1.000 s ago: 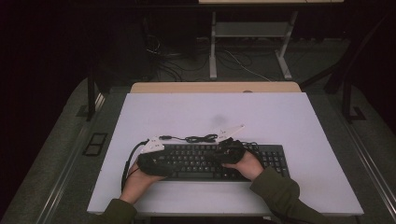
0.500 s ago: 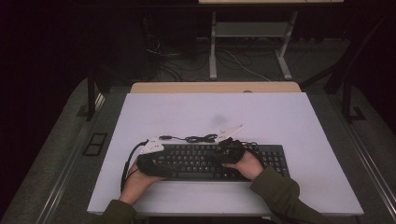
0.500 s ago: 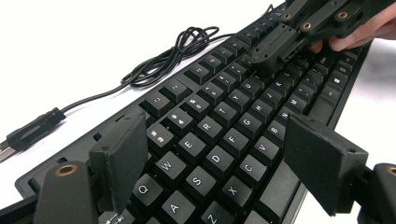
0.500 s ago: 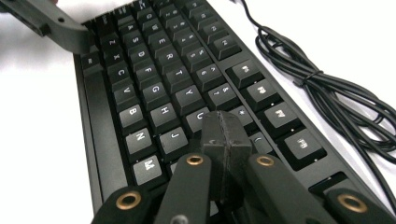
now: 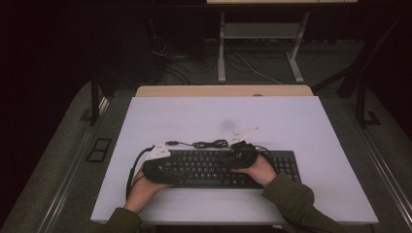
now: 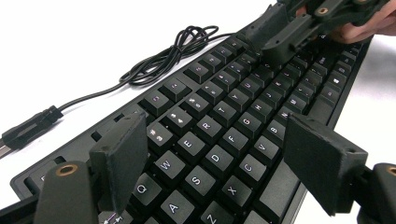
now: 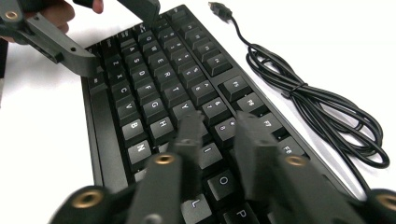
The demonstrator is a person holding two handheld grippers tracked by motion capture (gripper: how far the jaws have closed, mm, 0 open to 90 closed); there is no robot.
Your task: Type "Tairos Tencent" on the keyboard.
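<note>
- The keyboard [image 5: 218, 168] lies flat near the counter's [image 5: 301, 126] near edge, slightly right of its middle, long side parallel to that edge.
- Its cable [image 5: 210, 143] lies loosely coiled on the counter just behind it, the plug [image 6: 28, 127] pointing toward the left edge and connected to nothing.
- The left tool [image 6: 224, 163] hovers over the keyboard's left end with its jaws wide apart, above the Q-to-C keys; nothing is between them and they press on nothing.
- The right tool [image 7: 217, 140] hangs over the middle-right keys, around the Y, U and I region. Its jaws have just been opening from shut and now stand a little apart, with no key or other thing between them.
- Whether the right tips touch a keycap is hard to tell, as they are blurred in the right gripper view; they seem just above the keys.
- Judged progress: the work looks like key pressing, and it seems under way, the right tool placed over its keys and the left waiting.
- Left to do, probably: further presses.
</note>
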